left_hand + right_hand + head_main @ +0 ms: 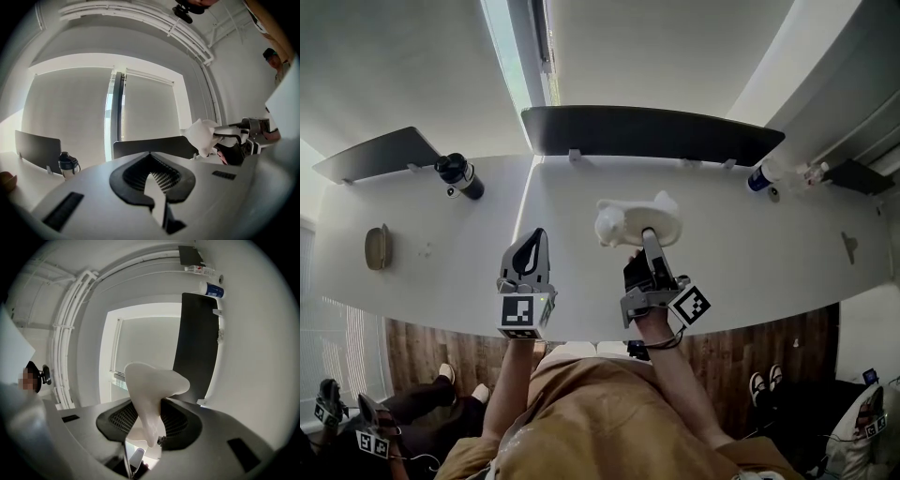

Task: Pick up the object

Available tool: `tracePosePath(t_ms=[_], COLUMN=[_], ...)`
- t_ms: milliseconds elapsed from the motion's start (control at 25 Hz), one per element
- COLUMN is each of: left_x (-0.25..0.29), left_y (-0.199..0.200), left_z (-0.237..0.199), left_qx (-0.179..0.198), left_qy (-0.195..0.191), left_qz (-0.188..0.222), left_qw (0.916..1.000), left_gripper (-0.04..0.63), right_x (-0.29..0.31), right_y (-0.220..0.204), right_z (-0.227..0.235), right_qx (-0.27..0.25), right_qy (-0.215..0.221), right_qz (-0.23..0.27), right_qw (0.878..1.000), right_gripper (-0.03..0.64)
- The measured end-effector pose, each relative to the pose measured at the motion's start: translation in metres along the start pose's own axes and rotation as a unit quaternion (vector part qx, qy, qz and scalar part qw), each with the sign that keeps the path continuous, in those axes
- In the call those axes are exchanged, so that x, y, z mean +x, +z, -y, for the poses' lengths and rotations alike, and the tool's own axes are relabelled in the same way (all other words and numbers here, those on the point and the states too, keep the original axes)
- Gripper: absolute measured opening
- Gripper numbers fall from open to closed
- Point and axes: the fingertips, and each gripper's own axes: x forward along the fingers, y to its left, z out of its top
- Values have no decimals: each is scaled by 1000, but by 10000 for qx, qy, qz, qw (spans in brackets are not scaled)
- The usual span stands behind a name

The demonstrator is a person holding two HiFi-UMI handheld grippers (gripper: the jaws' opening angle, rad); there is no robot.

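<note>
Two containers, contents unseen, stand far on the tabletop (581, 202): dark bottle (461, 175) left, blue-capped bottle (762, 177) right. The right gripper (647, 236) has its fingers clamped on the white object (636, 219), above centre. The left gripper (534, 238) has its fingers together, empty.

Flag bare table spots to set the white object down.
Bare: table between brown object and left gripper; also from white object rightward, short of blue-capped bottle. Crowded: centre, where right gripper holds it.

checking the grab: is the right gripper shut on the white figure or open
Shut on the white figure: the right gripper's jaws clamp both its sides.
</note>
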Motion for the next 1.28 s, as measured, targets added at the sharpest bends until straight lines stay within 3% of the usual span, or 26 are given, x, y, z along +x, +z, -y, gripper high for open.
tracePosePath(t_ms=[480,1280], left_x=[3,3], left_y=[22,21], left_z=[-4,3], left_qx=[43,49], left_qy=[-47,-89], left_qz=[294,270], left_qw=[9995,9996], left_gripper=[6,6], right_x=[2,-4], right_y=[3,10], right_z=[-13,-17], right_qx=[-14,-302], right_qy=[208,217], right_qz=[78,79], right_qw=[9998,9993], right_gripper=[155,155])
